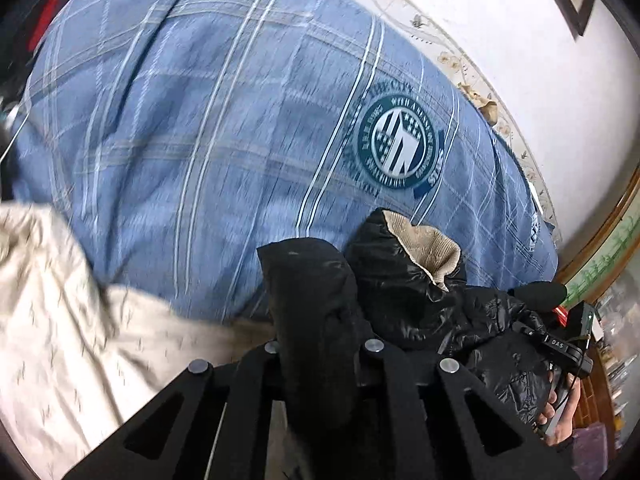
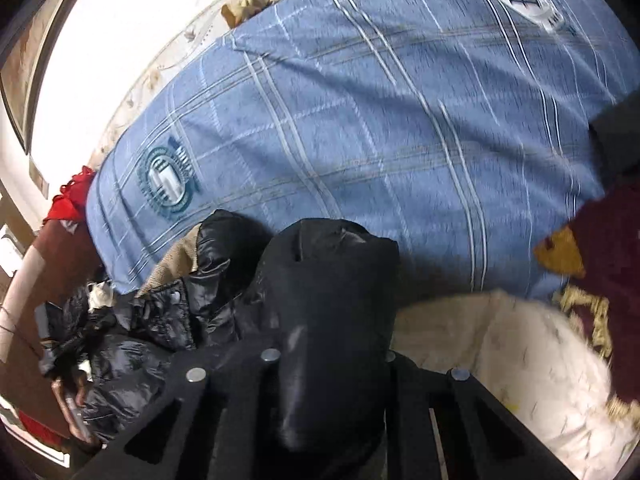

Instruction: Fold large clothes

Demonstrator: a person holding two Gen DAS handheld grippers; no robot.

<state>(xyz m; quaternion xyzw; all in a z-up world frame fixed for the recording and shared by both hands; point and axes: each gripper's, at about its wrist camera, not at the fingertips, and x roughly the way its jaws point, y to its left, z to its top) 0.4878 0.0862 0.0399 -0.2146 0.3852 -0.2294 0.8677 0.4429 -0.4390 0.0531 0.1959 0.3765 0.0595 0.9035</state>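
Nearest each camera, a wad of the 1 black puffer jacket (image 1: pixel 420 304) is being pinched: the left gripper (image 1: pixel 316 344) and the right gripper (image 2: pixel 328 344) are each being held closed on its fabric, with the rest being draped over the near edge of the blue plaid bed cover (image 1: pixel 208 128). The jacket is being judged light, soft and slippery, so shoulder seams or the hem are being recommended as hold points over the padded middle. Farther out, 1 cream quilt (image 2: pixel 512 360), 1 tan ribbed lining (image 1: pixel 432 248) and 2 round crests (image 2: pixel 168 180) are being counted.
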